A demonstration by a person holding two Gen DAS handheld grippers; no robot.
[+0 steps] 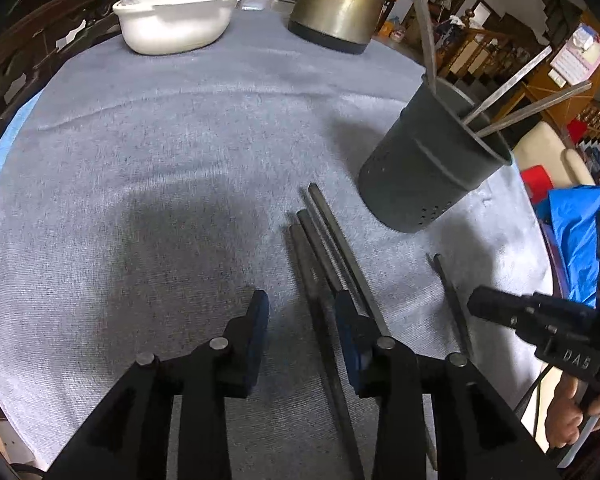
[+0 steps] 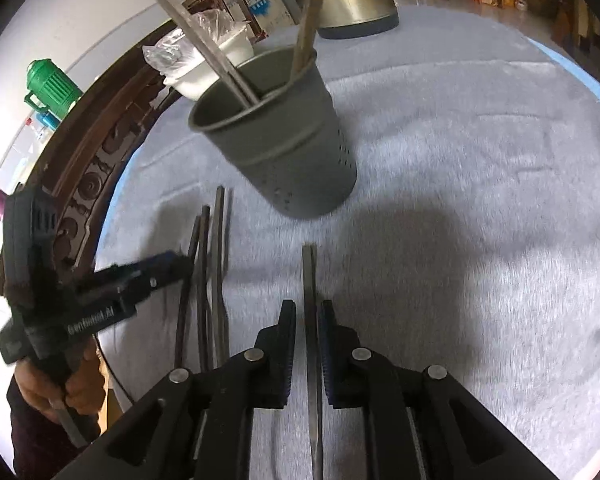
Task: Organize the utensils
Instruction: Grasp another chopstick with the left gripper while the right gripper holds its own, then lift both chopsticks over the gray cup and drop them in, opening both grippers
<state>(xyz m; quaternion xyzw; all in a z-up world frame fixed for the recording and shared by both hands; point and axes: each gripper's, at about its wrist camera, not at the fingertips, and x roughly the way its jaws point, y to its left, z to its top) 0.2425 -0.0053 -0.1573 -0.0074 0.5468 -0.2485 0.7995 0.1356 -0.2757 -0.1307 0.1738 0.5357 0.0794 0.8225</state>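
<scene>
Grey towelling cloth (image 1: 160, 152) covers the round worktop (image 1: 4, 148), whose pale blue edge shows at nine o'clock in the left wrist view. At twelve o'clock stand a brass-coloured kettle (image 1: 340, 4) and a white bowl (image 1: 172, 20) under clear plastic. At two o'clock a dark grey perforated utensil holder (image 1: 428, 172) stands on the cloth, with several metal utensil handles (image 1: 512, 76) leaning out of its mouth. Just below it, toward five o'clock, a bundle of dark flat utensil handles (image 1: 320, 248) lies on the cloth. The left hand-held gripper (image 1: 302, 324) stands partly open over bare cloth, its right finger (image 1: 350, 332) just beside the bundle and nothing between the pads. In the right wrist view, the right hand-held gripper (image 2: 307, 332) is narrow, its pads set close either side of a single flat utensil handle (image 2: 309, 276) lying on the cloth; whether they press it I cannot tell
</scene>
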